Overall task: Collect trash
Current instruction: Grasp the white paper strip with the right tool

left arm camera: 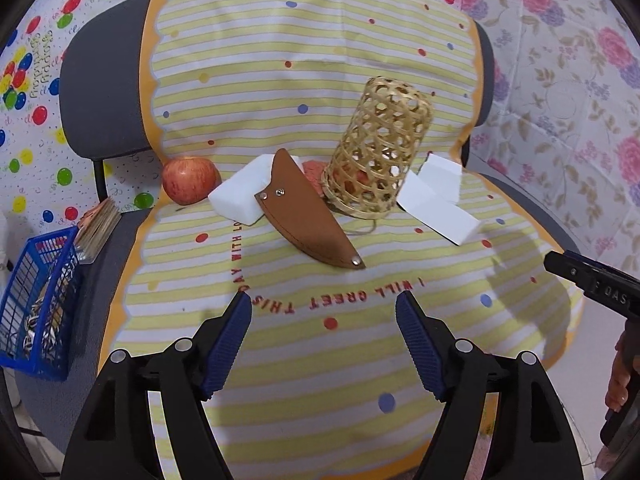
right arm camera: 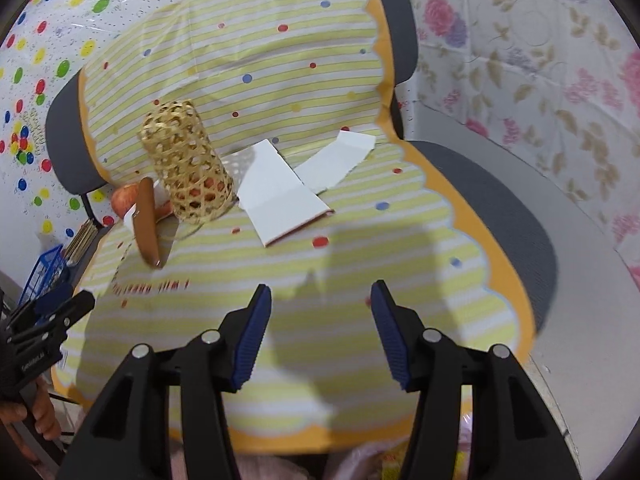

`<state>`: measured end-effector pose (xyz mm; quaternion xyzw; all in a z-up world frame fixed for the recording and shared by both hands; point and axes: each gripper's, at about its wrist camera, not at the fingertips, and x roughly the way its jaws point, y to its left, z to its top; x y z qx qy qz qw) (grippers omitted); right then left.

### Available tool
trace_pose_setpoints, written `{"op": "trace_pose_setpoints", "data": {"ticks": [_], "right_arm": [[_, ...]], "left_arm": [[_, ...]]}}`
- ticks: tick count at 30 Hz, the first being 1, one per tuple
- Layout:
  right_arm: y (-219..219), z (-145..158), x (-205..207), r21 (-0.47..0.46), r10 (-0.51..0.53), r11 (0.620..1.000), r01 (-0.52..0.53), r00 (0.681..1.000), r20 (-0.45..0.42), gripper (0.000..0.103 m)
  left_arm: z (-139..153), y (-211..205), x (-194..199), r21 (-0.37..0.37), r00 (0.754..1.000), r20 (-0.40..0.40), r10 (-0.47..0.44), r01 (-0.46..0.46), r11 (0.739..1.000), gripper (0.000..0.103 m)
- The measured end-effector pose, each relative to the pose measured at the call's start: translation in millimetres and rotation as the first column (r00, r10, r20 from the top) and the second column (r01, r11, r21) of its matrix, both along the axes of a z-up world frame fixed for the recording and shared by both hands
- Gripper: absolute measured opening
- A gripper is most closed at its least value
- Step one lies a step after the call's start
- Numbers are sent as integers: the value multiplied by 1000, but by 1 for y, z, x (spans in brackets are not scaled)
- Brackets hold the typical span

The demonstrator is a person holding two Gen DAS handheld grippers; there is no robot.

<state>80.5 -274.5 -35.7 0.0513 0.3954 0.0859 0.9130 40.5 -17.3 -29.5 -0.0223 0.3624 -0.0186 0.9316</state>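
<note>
Both the left gripper point(left arm camera: 324, 304) and right gripper point(right arm camera: 320, 296) are held wide and empty short of the chair's point(left arm camera: 100, 80) front edge, presumably for reaching the basket point(left arm camera: 376, 148) and white scraps point(right arm camera: 284, 196).

My R gripper point(right arm camera: 320, 300) hangs w/ jaws apart over the striped cloth point(right arm camera: 280, 80). Ahead: tilted wicker basket point(right arm camera: 186, 160), white folded cards point(right arm camera: 280, 196) beside it, brown sheath point(right arm camera: 147, 224) to its left.

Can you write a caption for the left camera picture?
Open left gripper faces a brown sheath, woven basket and apple.
</note>
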Motion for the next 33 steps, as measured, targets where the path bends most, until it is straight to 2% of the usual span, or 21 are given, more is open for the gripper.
{"op": "trace_pose_setpoints", "data": {"ticks": [4, 6, 8, 10, 14, 16, 20, 22, 24, 25, 26, 29, 33], "right_arm": [[6, -9, 40, 1, 17, 1000, -17, 1000, -13, 48], [9, -14, 60, 1, 30, 1000, -30, 999, -24, 51], [10, -19, 78, 5, 46, 999, -46, 998, -35, 62], [13, -26, 96, 17, 67, 998, -66, 997, -50, 69], [15, -41, 127, 35, 97, 995, -94, 990, -106, 74], [18, -49, 136, 30, 108, 994, -105, 984, -142, 76], [36, -53, 127, -88, 145, 983, -158, 980, -138, 77], [42, -53, 120, -102, 159, 979, -174, 977, -142, 76], [46, -52, 113, -119, 154, 978, -170, 979, -133, 68], [45, -49, 109, -104, 135, 983, -148, 983, -121, 43], [41, -47, 107, -74, 125, 988, -135, 984, -125, 23], [34, -33, 96, -10, 110, 994, -111, 990, -83, 10], [25, 1, 73, 5, 84, 996, -84, 996, 28, 5]], "left_arm": [[-4, 4, 19, 10, 1000, -8, 4, -4, 1000, 75], [-5, 5, 28, 17, 1000, -11, 6, -6, 1000, 75], [-6, 7, 36, 17, 1000, -11, 8, -8, 1000, 75], [-7, 11, 43, 13, 1000, -12, 13, -13, 1000, 75], [-11, 15, 53, 8, 1000, -20, 23, -23, 1000, 75], [-13, 17, 57, 6, 999, -25, 27, -27, 1000, 75], [-17, 20, 59, 2, 999, -29, 33, -33, 999, 75], [-18, 21, 58, -4, 999, -33, 38, -38, 999, 75], [-19, 22, 56, -12, 998, -38, 40, -40, 999, 75], [-20, 22, 53, -15, 998, -40, 40, -41, 999, 75], [-20, 22, 52, -16, 998, -41, 40, -41, 999, 75], [-18, 21, 44, -12, 999, -36, 36, -37, 999, 75], [-13, 23, 37, -11, 999, -26, 38, -38, 999, 75]]}}
